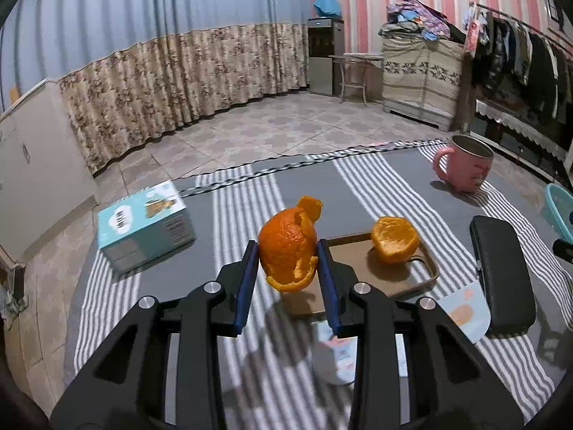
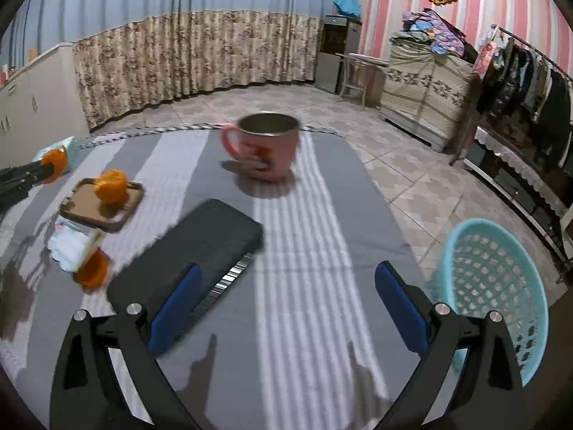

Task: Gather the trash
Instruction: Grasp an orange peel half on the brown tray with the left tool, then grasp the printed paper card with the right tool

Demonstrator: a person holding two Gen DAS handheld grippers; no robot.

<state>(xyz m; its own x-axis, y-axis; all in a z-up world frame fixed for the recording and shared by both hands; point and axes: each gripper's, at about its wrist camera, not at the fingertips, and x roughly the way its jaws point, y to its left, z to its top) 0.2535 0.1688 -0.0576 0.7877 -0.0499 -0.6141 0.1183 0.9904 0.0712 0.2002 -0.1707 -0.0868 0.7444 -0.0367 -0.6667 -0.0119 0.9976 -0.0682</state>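
My left hand-held gripper (image 1: 288, 251) clamps a curled orange peel (image 1: 288, 247) above the grey striped surface (image 1: 358, 186). A second peel (image 1: 394, 239) sits on the brown rectangular tray (image 1: 426, 268). My right hand-held gripper (image 2: 286, 286) hangs wide apart beside the light-blue perforated plastic basket (image 2: 501, 279).

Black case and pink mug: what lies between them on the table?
Only bare striped cloth. In the right wrist view nothing sits between the black case and the pink mug.
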